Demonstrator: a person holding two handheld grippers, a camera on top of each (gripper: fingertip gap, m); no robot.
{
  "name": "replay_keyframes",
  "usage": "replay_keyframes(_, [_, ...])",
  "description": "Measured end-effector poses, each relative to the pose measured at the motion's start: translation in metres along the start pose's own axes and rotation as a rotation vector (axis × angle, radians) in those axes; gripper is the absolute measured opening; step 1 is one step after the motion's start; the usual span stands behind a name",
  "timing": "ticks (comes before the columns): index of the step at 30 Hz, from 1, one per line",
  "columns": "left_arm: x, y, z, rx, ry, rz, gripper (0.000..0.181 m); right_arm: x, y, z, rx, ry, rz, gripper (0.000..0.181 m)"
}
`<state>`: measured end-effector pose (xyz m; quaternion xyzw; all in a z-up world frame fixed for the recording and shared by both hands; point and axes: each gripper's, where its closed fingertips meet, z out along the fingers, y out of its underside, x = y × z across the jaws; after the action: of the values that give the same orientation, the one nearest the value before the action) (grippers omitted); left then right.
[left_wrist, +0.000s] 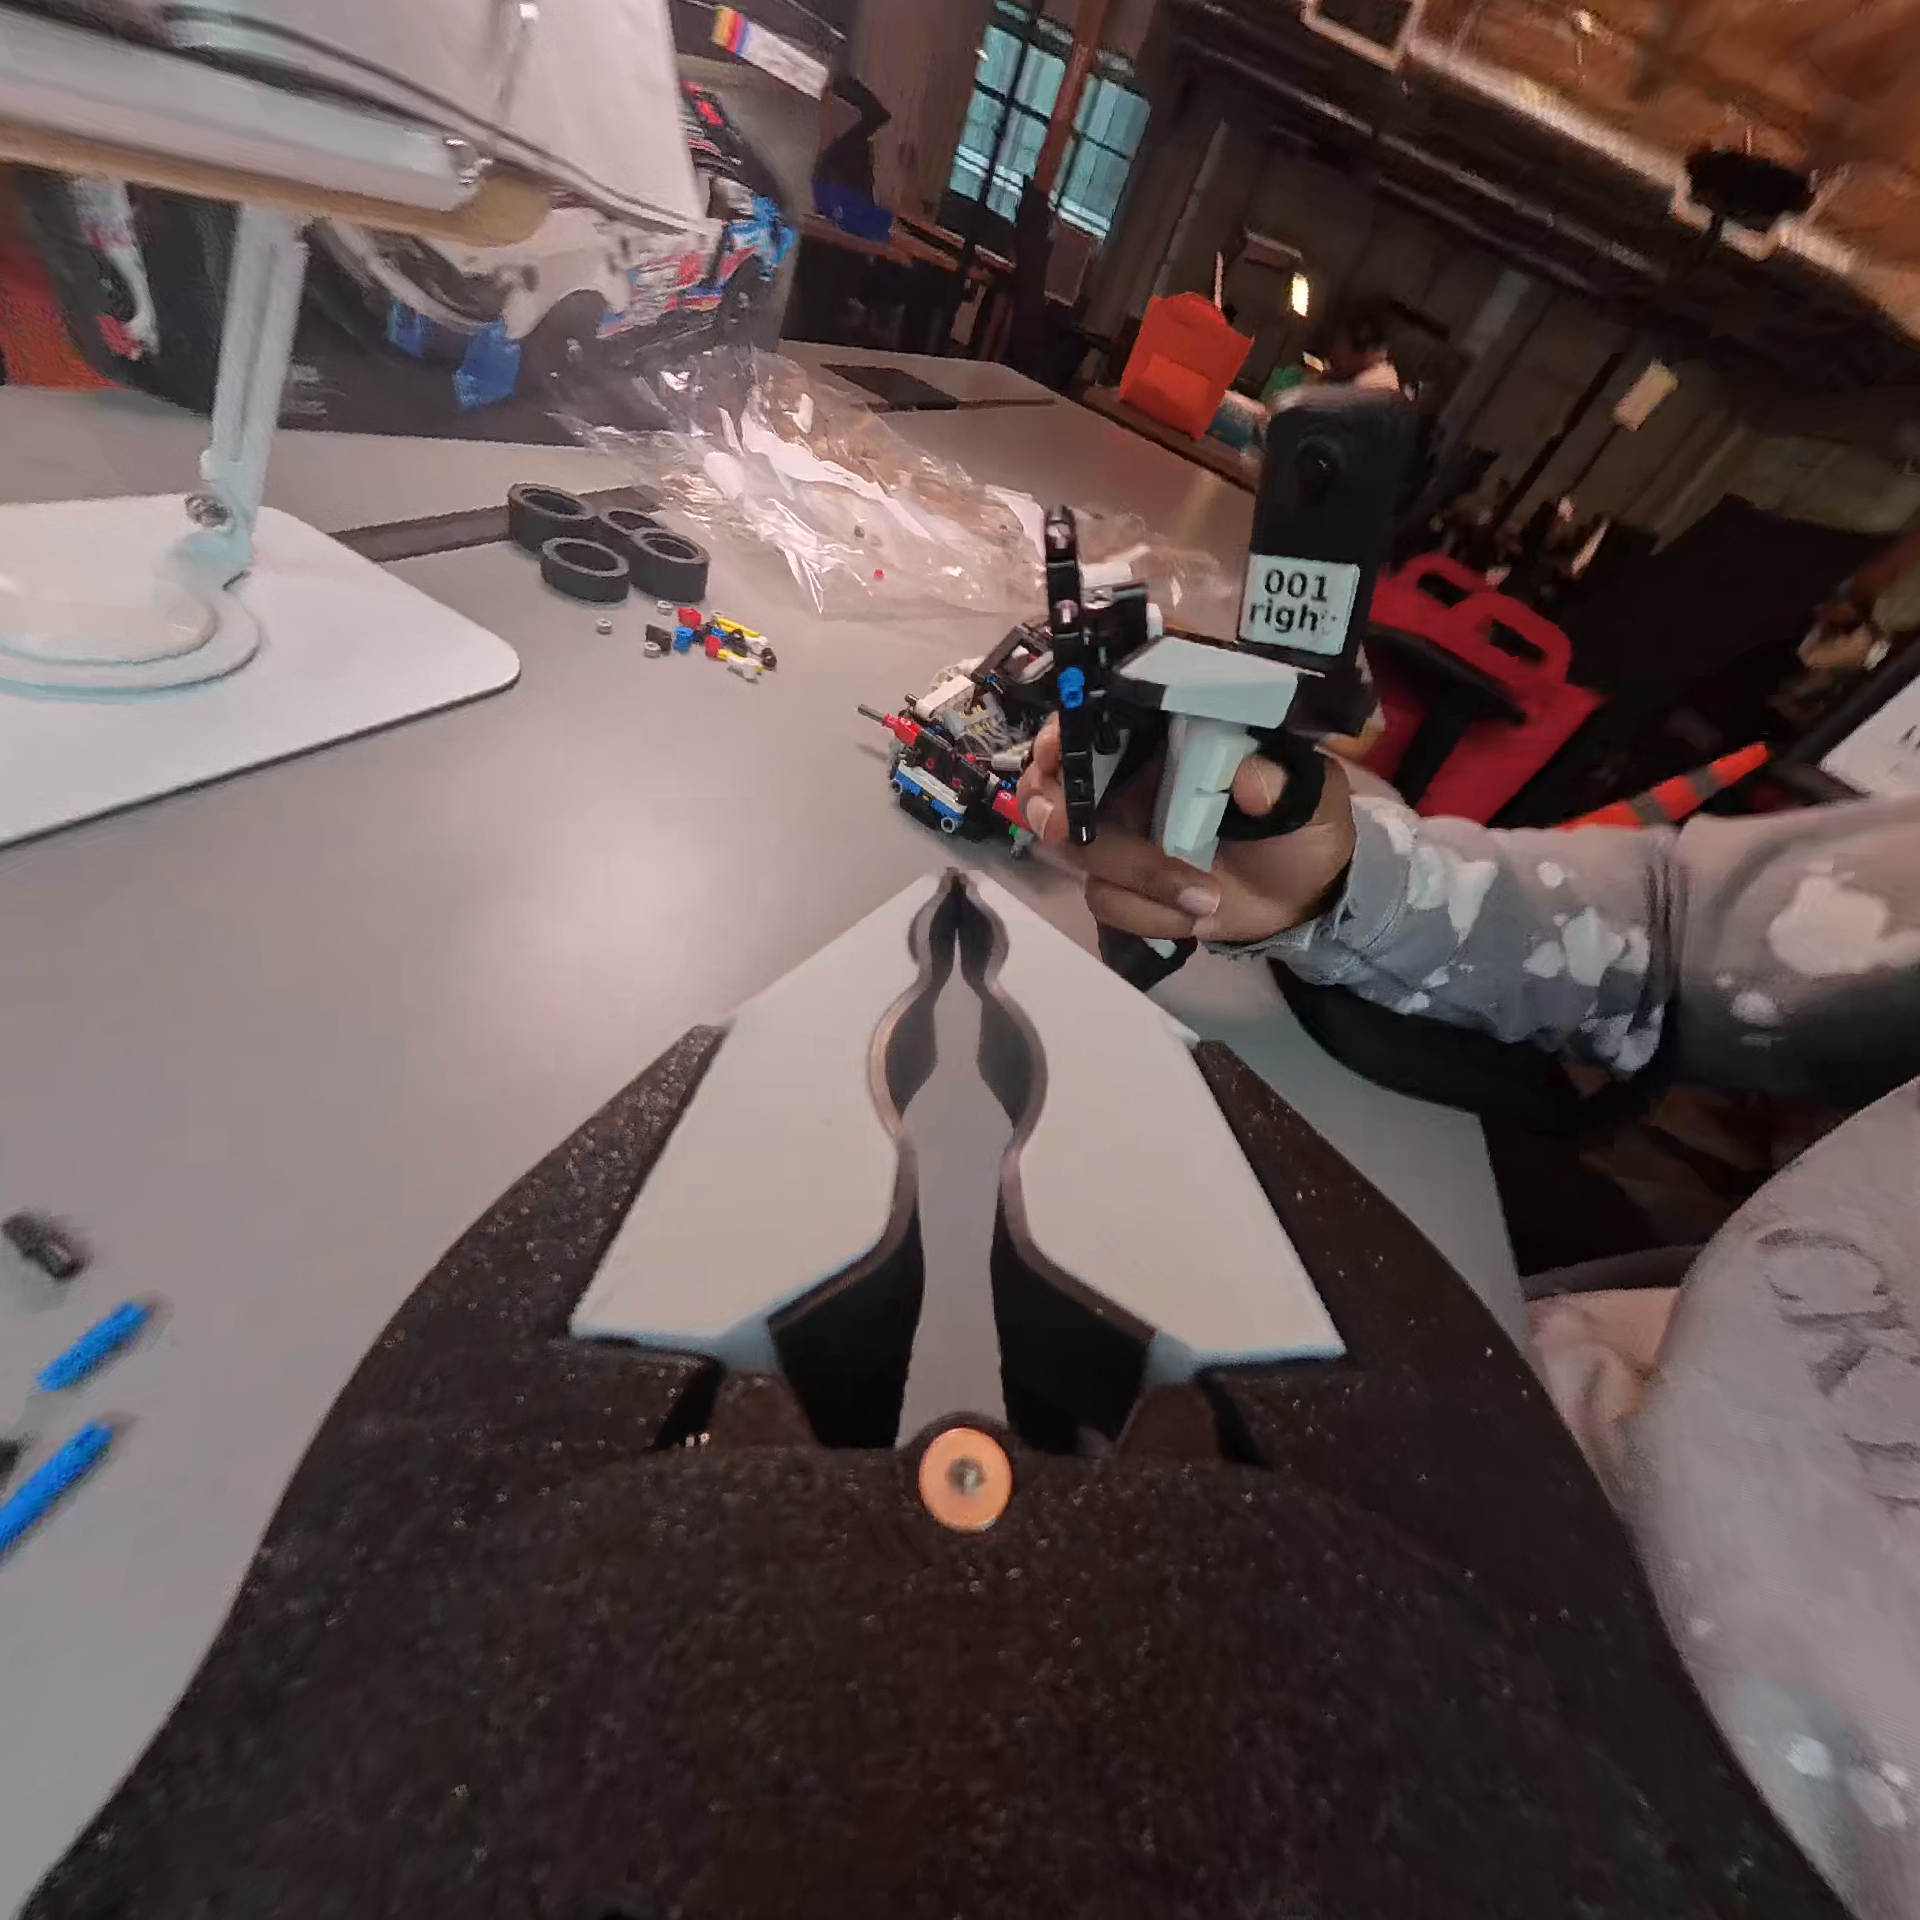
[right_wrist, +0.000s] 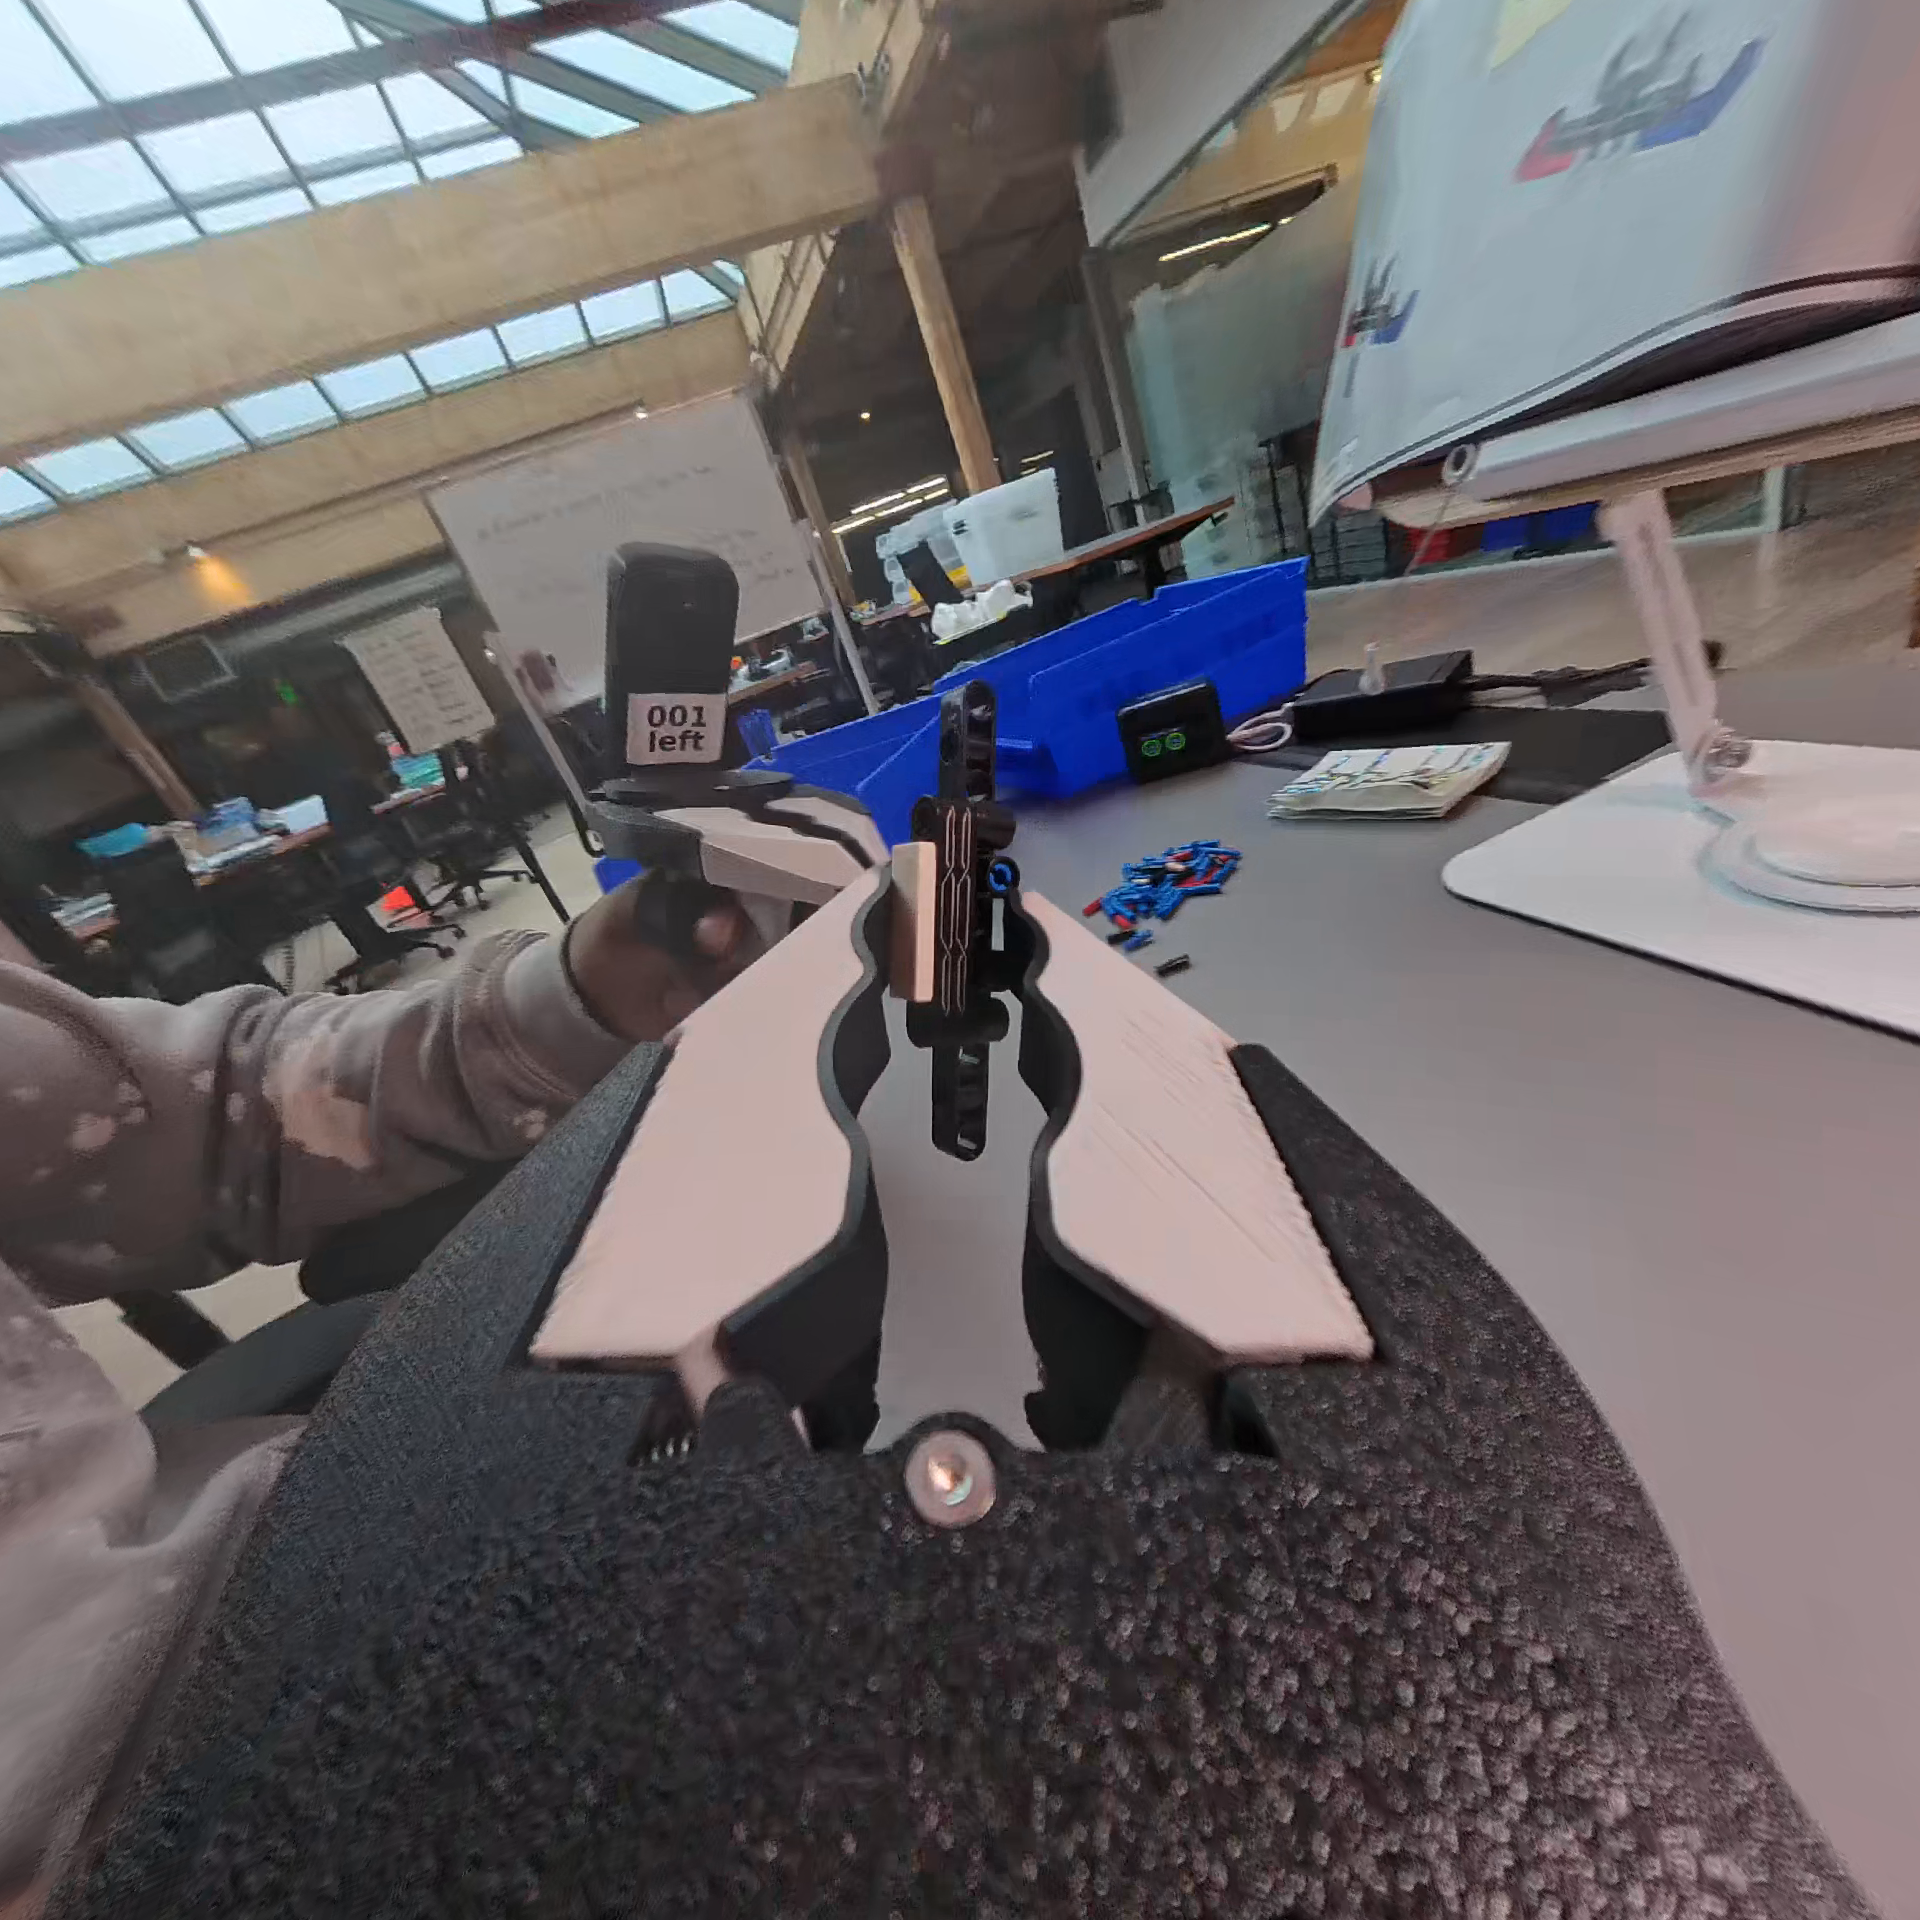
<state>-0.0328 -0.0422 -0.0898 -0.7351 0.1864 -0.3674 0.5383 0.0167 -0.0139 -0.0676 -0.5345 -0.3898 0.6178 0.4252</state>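
Note:
My left gripper (left_wrist: 954, 885) is shut and empty, held just above the grey table (left_wrist: 416, 935). My right gripper (right_wrist: 951, 904) is shut on a black toy beam assembly (right_wrist: 954, 935) with a small blue pin, and holds it upright in the air. In the left wrist view the right gripper (left_wrist: 1096, 670) and the beam assembly (left_wrist: 1070, 686) are ahead to the right, above a partly built toy car chassis (left_wrist: 961, 743). In the right wrist view the left gripper (right_wrist: 821, 831) is just left of the held piece.
Several black tyres (left_wrist: 608, 545), a pile of small coloured parts (left_wrist: 712, 636) and a clear plastic bag (left_wrist: 831, 488) lie ahead. A white stand base (left_wrist: 260, 644) is at left. Blue pins (right_wrist: 1174, 868), a blue bin (right_wrist: 1091, 665) and a booklet (right_wrist: 1392, 779) are on the table. There is about 7 cm between the tips of the two grippers.

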Motion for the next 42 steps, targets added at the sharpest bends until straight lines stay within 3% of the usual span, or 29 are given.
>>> replay_keyframes(2, [-0.001,-0.005,-0.009,0.028,0.016,-0.03,0.0,0.003,0.002,-0.004,-0.034,0.03,-0.087,0.018])
replay_keyframes(5, [0.016,-0.009,0.005,0.03,0.088,-0.034,0.001,-0.018,0.014,0.011,-0.054,-0.05,-0.077,0.019])
replay_keyframes(6, [0.021,-0.009,0.011,0.03,0.106,-0.042,0.014,-0.024,0.016,0.016,-0.067,-0.066,-0.101,0.019])
replay_keyframes(7, [0.027,-0.008,0.015,0.023,0.127,-0.054,0.016,-0.028,0.017,0.018,-0.073,-0.072,-0.126,0.02])
replay_keyframes(10, [0.033,-0.011,0.018,0.043,0.162,-0.091,0.003,-0.03,0.015,0.019,-0.069,-0.059,-0.179,0.02])
replay_keyframes(17, [0.042,-0.009,0.017,0.033,0.206,-0.104,0.003,-0.04,0.019,0.019,-0.096,-0.042,-0.315,0.021])
replay_keyframes(23, [0.055,-0.001,0.014,-0.021,0.244,0.0,0.002,-0.055,0.038,0.013,-0.232,-0.214,-0.235,0.027])
replay_keyframes(27, [0.057,0.003,0.015,-0.049,0.235,0.033,0.002,-0.055,0.039,0.011,-0.248,-0.218,-0.261,0.024])
replay_keyframes(38, [0.044,-0.009,0.017,-0.014,0.139,-0.026,0.001,-0.039,0.016,0.018,-0.1,-0.094,-0.179,0.018])
replay_keyframes(39, [0.041,-0.013,0.015,0.001,0.125,-0.034,0.001,-0.033,0.005,0.015,-0.051,-0.061,-0.153,0.018])
replay_keyframes(41, [0.02,-0.017,-0.004,0.044,0.062,-0.064,0.001,-0.002,-0.045,-0.015,0.144,0.023,-0.05,0.017])
replay_keyframes(42, [0.012,-0.018,-0.014,0.072,0.056,-0.105,0.001,0.001,-0.051,-0.024,0.15,0.033,-0.078,0.017])
